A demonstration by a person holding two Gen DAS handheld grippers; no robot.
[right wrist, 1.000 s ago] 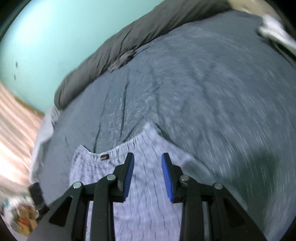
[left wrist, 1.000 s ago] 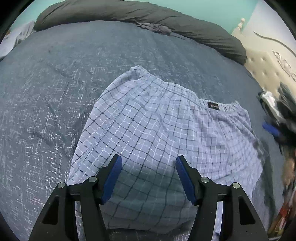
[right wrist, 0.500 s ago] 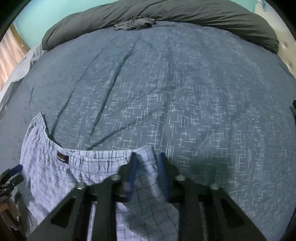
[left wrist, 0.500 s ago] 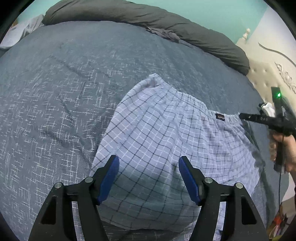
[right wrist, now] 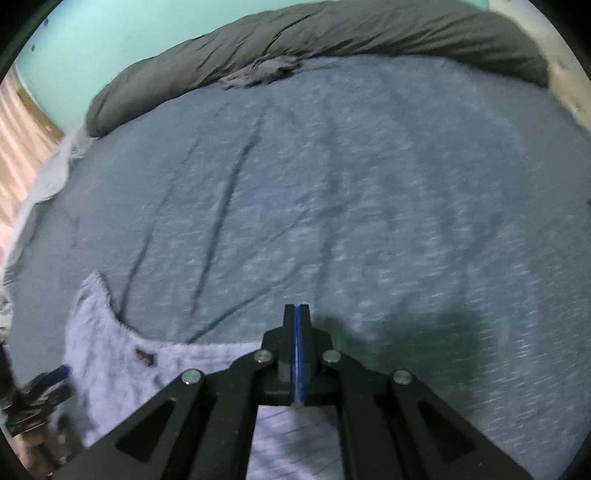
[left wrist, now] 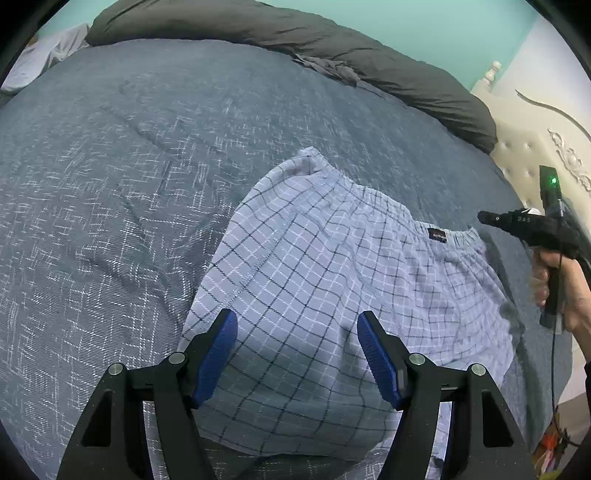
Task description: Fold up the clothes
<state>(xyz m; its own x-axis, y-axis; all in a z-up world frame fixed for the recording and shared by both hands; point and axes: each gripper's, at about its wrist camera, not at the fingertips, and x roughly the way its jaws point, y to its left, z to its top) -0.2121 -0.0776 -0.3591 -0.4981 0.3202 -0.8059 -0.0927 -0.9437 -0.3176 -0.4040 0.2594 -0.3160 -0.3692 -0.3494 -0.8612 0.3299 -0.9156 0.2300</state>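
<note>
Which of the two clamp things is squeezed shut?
The right gripper: its blue pads meet at the checked shorts' waistband corner. The left gripper gapes open.

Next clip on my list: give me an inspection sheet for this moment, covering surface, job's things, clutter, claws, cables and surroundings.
Surface: bed with blue-grey flecked cover, creased.
Job's things: light checked shorts spread flat on the cover, waistband with dark label on the far side.
Clutter: crumpled grey cloth by the dark grey duvet roll; blurred items off the bed's edge, unclear.
Claws: left claw open above the shorts, touching nothing; right claw has just been closing, pads together at the waistband corner, cloth between them not clear.
Cables: thin black cable hanging from the right claw's handle.
Surroundings: turquoise wall, cream tufted headboard.
</note>
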